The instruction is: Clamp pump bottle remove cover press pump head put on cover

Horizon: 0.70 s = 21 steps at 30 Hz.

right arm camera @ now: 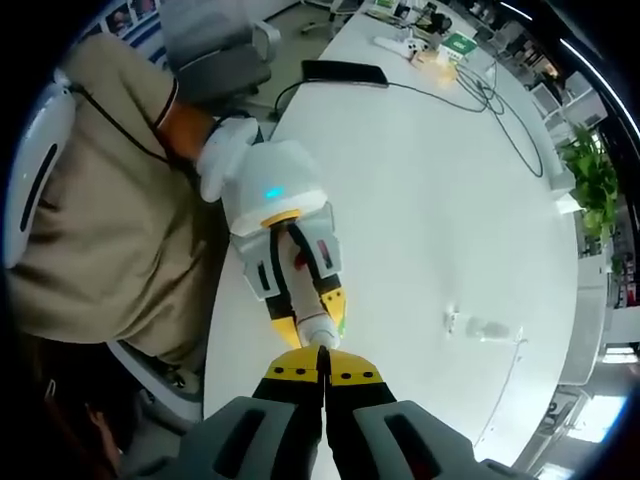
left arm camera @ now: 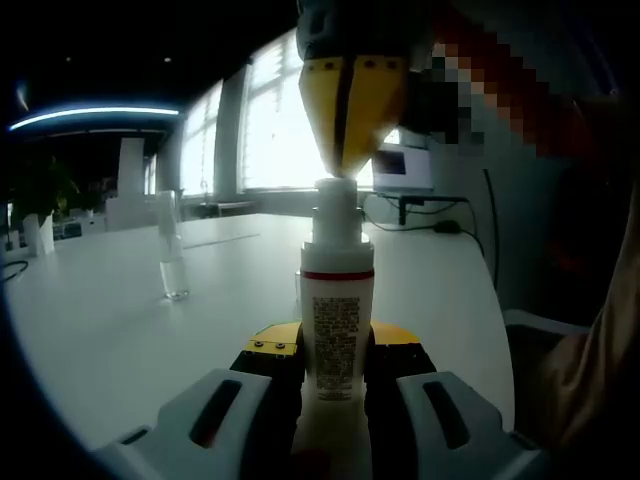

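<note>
The white worktop [left arm camera: 120, 330] fills the frame's lower half. At lower centre my left claw [left arm camera: 335, 372] clamps the upright pump bottle [left arm camera: 337, 340]. My right claw [left arm camera: 350, 150], jaws closed and empty, presses the pump head [left arm camera: 336, 200]. The clear cover [left arm camera: 172, 250] at centre-left goes back next, I judge.

I see a long white counter [right arm camera: 420, 200]. A clear plastic cover [left arm camera: 172, 245] stands upright on it; cables [right arm camera: 480, 90] and a dark flat device [right arm camera: 345, 72] lie at its far end.
</note>
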{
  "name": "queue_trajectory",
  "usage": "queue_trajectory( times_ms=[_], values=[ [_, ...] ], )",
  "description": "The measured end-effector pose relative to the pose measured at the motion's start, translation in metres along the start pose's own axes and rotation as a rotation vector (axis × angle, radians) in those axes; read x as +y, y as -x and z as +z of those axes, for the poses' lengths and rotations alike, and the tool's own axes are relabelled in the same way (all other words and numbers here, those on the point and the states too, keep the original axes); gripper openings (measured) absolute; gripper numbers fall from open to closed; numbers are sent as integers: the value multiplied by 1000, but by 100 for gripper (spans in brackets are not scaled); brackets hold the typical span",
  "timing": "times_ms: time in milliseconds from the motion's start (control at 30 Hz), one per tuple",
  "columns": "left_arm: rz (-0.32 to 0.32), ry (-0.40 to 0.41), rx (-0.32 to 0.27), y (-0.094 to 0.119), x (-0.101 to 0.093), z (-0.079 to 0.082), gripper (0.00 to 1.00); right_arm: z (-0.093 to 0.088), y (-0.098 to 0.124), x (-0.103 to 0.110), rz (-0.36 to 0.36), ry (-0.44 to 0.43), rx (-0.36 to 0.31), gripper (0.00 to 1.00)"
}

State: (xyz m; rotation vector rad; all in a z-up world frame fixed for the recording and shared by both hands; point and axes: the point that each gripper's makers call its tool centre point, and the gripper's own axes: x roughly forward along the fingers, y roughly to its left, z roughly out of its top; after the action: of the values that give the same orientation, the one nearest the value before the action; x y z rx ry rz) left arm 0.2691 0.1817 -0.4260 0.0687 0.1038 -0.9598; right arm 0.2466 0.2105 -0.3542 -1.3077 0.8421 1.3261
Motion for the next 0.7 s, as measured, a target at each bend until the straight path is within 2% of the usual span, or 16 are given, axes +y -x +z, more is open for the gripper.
queue_trajectory(
  times_ms=[700],
  values=[
    [2, 0, 0, 0, 0, 1, 14, 0, 0, 0, -1, 5, 0, 0]
  ],
)
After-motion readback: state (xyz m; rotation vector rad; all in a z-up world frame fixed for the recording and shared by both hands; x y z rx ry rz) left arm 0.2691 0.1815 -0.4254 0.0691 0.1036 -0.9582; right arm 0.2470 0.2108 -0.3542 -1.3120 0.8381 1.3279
